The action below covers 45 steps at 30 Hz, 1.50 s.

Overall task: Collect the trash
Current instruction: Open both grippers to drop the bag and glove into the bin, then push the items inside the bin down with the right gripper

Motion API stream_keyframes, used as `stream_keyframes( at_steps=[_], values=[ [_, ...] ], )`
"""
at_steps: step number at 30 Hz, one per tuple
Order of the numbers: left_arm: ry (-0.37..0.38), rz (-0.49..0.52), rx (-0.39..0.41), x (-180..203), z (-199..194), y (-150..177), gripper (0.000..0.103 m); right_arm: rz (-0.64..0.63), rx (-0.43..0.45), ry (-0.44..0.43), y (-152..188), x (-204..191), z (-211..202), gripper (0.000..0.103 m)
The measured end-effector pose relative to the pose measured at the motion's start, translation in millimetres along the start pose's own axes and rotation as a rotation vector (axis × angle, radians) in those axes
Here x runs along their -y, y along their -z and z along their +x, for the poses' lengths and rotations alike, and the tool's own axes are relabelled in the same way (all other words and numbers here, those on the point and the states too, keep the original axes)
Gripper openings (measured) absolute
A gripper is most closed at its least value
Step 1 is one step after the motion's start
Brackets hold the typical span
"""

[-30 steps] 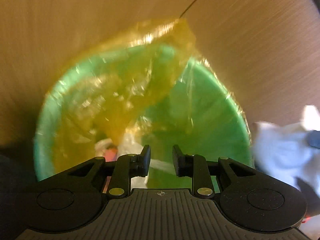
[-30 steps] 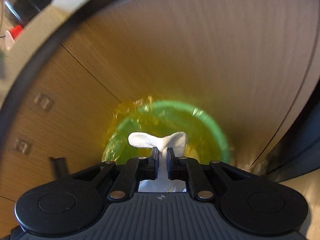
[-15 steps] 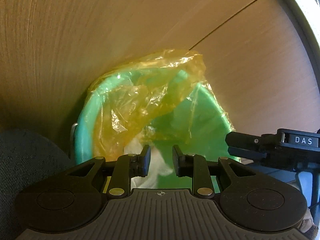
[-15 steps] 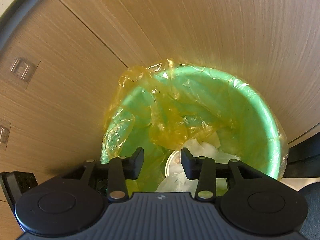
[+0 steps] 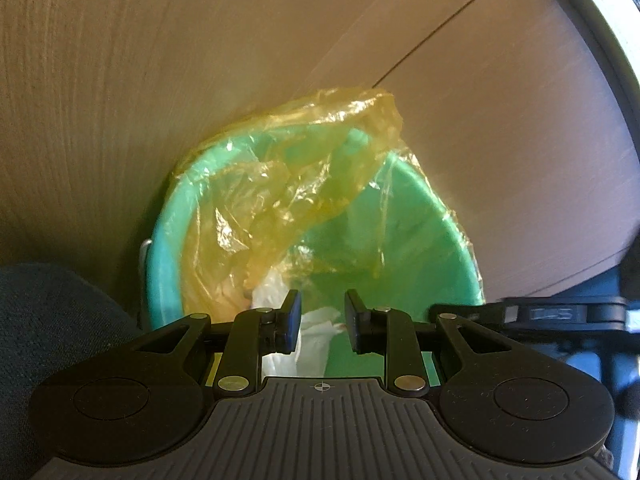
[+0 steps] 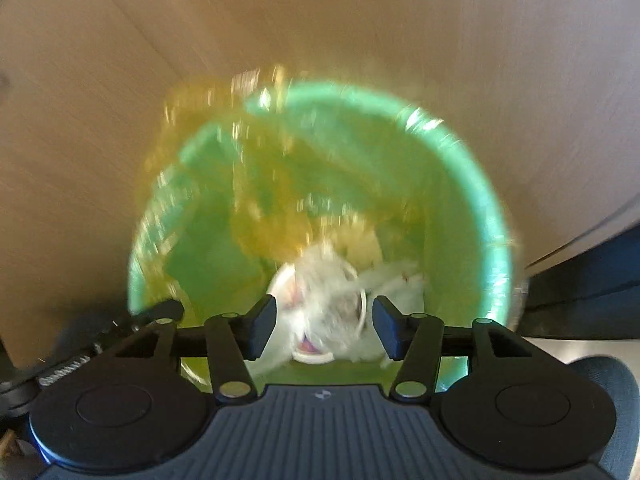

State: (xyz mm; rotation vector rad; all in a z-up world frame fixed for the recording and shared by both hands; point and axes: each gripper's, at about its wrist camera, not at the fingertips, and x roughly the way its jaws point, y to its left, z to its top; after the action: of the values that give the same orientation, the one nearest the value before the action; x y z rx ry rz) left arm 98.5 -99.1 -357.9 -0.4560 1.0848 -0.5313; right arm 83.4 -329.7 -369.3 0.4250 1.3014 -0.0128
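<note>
My right claw (image 6: pixel 324 326) hangs mid-frame over the green bin (image 6: pixel 496 216), jaws opening with nothing pinched — white trash (image 6: pixel 332 300) lies below — while my left claw (image 5: pixel 322 320) stands slightly apart, empty.

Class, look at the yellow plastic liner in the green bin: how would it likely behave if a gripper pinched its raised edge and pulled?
The yellow liner looks thin and crinkled, so it would probably flop and stretch rather than hold shape. It sits loosely in the green bin, so it may lift out easily. Its glossy film could slip between jaws.
</note>
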Motion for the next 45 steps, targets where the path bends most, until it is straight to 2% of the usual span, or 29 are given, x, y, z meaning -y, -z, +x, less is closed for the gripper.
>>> stream_keyframes(
  at_steps=[4, 8, 10, 14, 18, 19, 21, 23, 25, 26, 28, 31, 33, 35, 37, 40, 41, 42, 44, 45],
  values=[
    [0.021, 0.014, -0.002, -1, -2, 0, 0.027, -0.166, -0.209, 0.044, -23, -18, 49, 0.054],
    [0.047, 0.019, -0.004, -6, -7, 0, 0.027, -0.548, -0.326, 0.209, -33, -40, 96, 0.054],
    [0.055, 0.011, 0.005, -9, -12, -1, 0.027, -0.688, -0.39, 0.245, -33, -45, 120, 0.055],
    [0.053, -0.026, 0.006, -19, -14, -2, 0.027, -0.837, -0.518, 0.261, -25, -47, 178, 0.058],
    [0.051, -0.013, -0.005, -20, -14, -2, 0.027, -0.982, -0.648, 0.362, -5, -47, 238, 0.058],
    [0.046, -0.005, -0.011, -19, -13, -2, 0.027, -0.997, -0.671, 0.379, -3, -49, 249, 0.058],
    [0.034, 0.008, -0.015, -15, -11, -1, 0.027, -1.04, -0.655, 0.424, 1, -51, 265, 0.058],
    [0.027, 0.023, -0.009, -12, -14, 1, 0.027, -1.053, -0.661, 0.462, 4, -47, 279, 0.051],
    [0.025, 0.026, 0.008, -11, -19, 1, 0.027, -1.029, -0.71, 0.49, 7, -39, 283, 0.004],
    [0.021, 0.028, 0.014, -11, -22, 1, 0.027, -0.998, -0.732, 0.484, 6, -34, 277, 0.003],
    [0.03, 0.015, 0.019, -14, -25, 1, 0.027, -0.922, -0.712, 0.432, -5, -32, 249, 0.003],
    [0.045, -0.052, 0.02, -25, -23, 0, 0.025, -0.759, -0.628, 0.269, -39, -38, 183, 0.003],
    [0.062, -0.063, 0.037, -26, -25, 0, 0.025, -0.639, -0.574, 0.157, -62, -39, 137, 0.003],
    [0.065, -0.065, 0.042, -27, -25, 0, 0.025, -0.584, -0.514, 0.07, -76, -45, 99, 0.003],
    [0.074, -0.066, 0.048, -27, -25, 1, 0.025, -0.588, -0.466, 0.064, -82, -46, 80, 0.003],
    [0.084, -0.065, 0.048, -28, -25, 1, 0.025, -0.565, -0.484, 0.091, -80, -44, 90, 0.003],
    [0.087, -0.067, 0.049, -28, -25, 1, 0.025, -0.61, -0.481, 0.12, -77, -45, 98, 0.003],
    [0.09, -0.068, 0.05, -29, -26, 1, 0.025, -0.705, -0.458, 0.191, -75, -56, 109, 0.008],
    [0.096, -0.067, 0.049, -29, -26, 1, 0.025, -0.969, -0.421, 0.322, -45, -68, 133, 0.035],
    [0.098, -0.065, 0.047, -29, -26, 1, 0.025, -1.081, -0.432, 0.35, -30, -74, 149, 0.064]
  ],
)
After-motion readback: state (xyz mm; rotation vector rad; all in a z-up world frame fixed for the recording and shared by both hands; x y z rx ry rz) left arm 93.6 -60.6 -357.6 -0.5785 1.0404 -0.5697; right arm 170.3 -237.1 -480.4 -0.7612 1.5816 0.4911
